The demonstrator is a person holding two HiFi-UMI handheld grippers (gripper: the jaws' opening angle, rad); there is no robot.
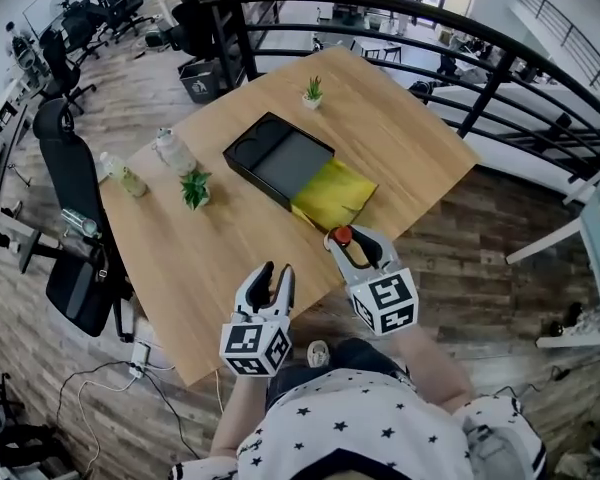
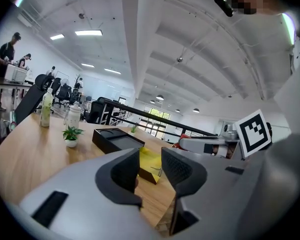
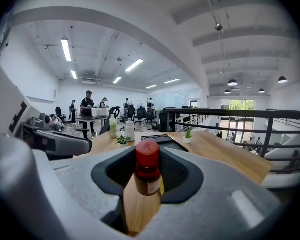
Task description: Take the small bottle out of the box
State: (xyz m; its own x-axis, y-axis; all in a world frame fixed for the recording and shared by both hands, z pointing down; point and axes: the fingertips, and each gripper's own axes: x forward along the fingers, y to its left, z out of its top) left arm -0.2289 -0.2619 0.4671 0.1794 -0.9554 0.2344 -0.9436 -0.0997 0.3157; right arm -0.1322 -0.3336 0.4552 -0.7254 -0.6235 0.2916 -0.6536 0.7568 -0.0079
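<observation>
While the left gripper [image 1: 272, 276] hangs idle at the near edge of the table [image 1: 400, 138], jaws a little apart with nothing between them, all the action is on the right. The right gripper [image 1: 352, 242] has the small bottle [image 3: 147, 176] pinched between its pads, red cap up, the jaws standing wide only because the bottle fills the gap. In the right gripper view its base looks clear of the wood. The black box [image 1: 280, 158] lies at about eleven o'clock from that gripper, open, with a yellow sheet [image 1: 335, 193] spilling over its near end, and the bottle is out over the near edge of the table, just past the sheet. So by my reading the removal itself is done and this is the carry-away. Next comes a set-down: pick bare wood, perhaps toward nine o'clock, well short of the potted plant [image 1: 195, 188]. Keep the bottle upright, lower until it stands, and only then part the jaws.
</observation>
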